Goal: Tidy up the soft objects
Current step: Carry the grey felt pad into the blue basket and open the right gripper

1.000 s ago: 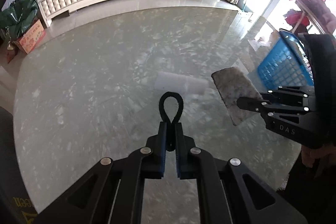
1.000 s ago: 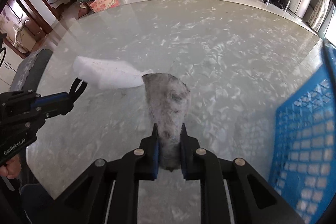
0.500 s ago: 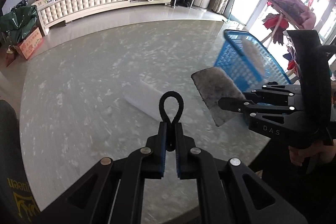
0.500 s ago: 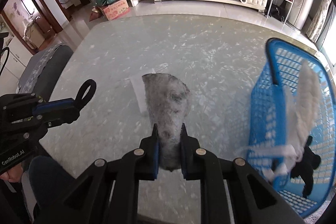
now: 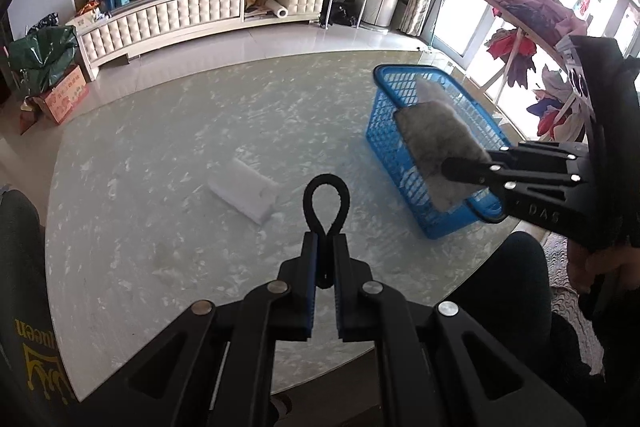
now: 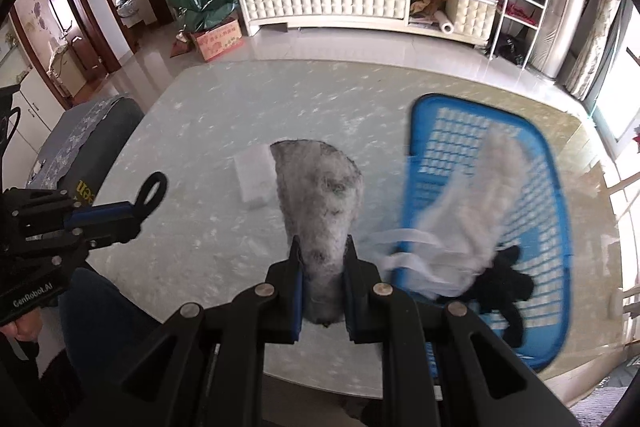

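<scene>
My left gripper (image 5: 325, 247) is shut on a thin black loop band (image 5: 326, 205), whose loop stands up past the fingertips above the marble table (image 5: 160, 227). My right gripper (image 6: 322, 251) is shut on a grey fuzzy cloth (image 6: 318, 187), which sticks out stiffly ahead of it. In the left wrist view that grey cloth (image 5: 436, 143) hangs over the near end of the blue plastic basket (image 5: 404, 83). The basket (image 6: 552, 211) holds a white fluffy piece (image 6: 488, 195) and a black soft item (image 6: 504, 283). A white folded cloth (image 5: 244, 193) lies flat mid-table.
A dark chair back (image 6: 84, 135) stands at the table's left edge. The table's rounded near edge (image 5: 340, 359) is close below the grippers. A person's dark legs (image 5: 516, 287) are beside it. A long white cabinet (image 5: 180, 19) and a clothes rack (image 5: 532, 27) stand further off.
Both grippers rose and drew back from the table, each keeping its hold. The blue basket came fully into both views, and the grey cloth now hangs over it.
</scene>
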`<state>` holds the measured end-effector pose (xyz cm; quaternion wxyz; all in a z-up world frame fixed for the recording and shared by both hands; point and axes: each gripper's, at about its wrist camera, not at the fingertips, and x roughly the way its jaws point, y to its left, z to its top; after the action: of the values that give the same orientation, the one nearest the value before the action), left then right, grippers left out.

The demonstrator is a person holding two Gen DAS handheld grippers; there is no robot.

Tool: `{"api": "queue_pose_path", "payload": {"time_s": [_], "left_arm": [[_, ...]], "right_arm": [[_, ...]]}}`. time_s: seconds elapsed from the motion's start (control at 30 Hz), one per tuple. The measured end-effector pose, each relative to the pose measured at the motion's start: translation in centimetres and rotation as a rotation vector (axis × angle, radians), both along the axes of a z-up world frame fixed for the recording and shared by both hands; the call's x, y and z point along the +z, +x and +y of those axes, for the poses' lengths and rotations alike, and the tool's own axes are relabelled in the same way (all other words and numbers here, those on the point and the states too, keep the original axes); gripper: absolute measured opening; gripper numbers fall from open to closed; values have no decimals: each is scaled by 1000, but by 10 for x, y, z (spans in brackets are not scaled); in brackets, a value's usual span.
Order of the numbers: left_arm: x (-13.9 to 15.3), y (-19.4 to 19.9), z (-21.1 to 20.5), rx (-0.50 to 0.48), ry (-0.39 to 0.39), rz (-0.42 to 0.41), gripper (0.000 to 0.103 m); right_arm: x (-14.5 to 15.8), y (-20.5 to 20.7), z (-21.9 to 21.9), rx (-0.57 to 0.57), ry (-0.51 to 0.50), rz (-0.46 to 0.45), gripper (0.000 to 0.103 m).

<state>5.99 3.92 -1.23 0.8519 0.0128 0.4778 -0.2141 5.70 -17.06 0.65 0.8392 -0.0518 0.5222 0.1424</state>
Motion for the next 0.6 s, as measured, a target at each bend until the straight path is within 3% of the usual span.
{"api": "queue_pose_path", "payload": {"time_s": [0.27,0.6], "left_arm": [[9,-7,-31,-14,0,-24,6],[2,8,-67,-39,-5,-14,6]], "right_arm": [[13,-7,-58,-64,-33,-39,15],[7,-2,-97,-120,-57,-12,15]]}}
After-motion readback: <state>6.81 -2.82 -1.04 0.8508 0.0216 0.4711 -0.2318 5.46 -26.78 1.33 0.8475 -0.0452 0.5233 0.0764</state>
